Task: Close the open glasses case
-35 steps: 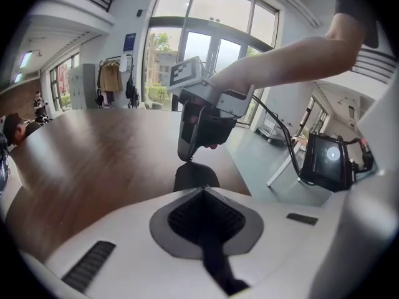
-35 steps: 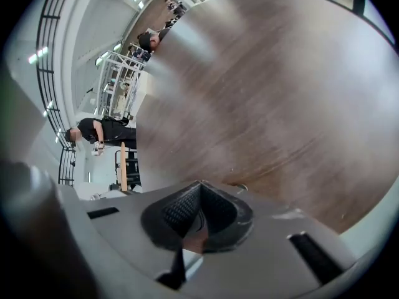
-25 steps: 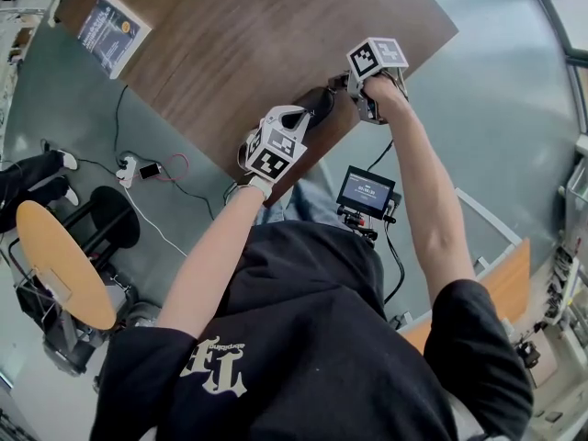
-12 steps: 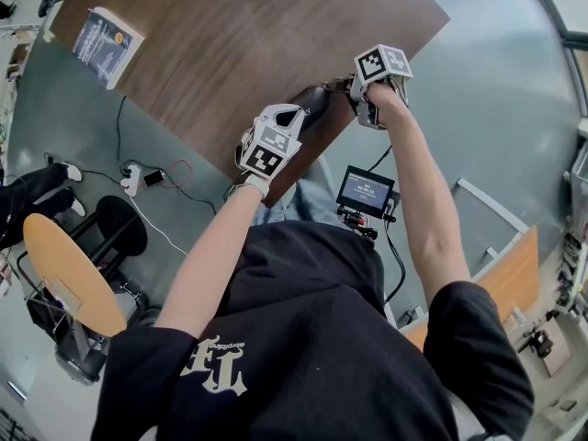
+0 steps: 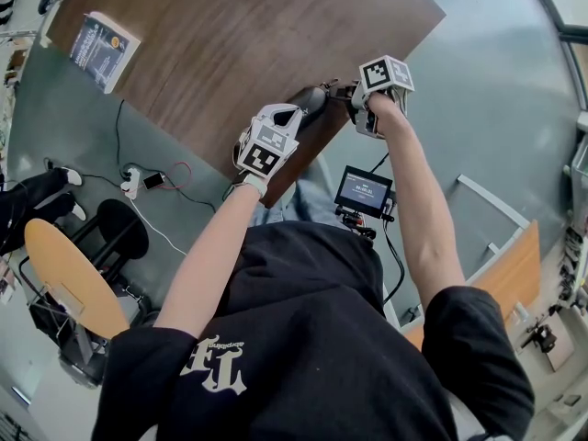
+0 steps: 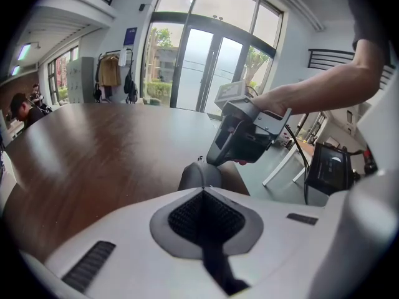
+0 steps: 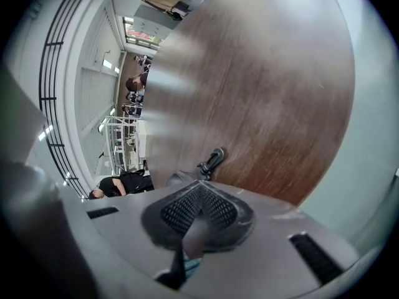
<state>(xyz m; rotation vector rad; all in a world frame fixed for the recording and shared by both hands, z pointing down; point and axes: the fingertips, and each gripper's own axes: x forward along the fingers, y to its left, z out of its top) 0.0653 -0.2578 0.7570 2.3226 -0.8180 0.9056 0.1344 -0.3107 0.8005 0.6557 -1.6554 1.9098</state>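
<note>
Glasses case (image 5: pixel 310 102) is lying at the table (image 5: pixel 230 53) edge between the left gripper (image 5: pixel 287 119) and right gripper (image 5: pixel 356 97). Both sets of jaws are pressed together and holding nothing. The lid-closing push is seemingly happening now, likely needing a firm downward press next.

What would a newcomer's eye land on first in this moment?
First come the two marker-cube grippers, the left gripper and the right gripper. They flank a dark glasses case at the near corner of the brown wooden table, both with fingers together. Next come the book, lying alone at the table's far left edge, and the small lit screen on a stand below the person's right arm.
</note>
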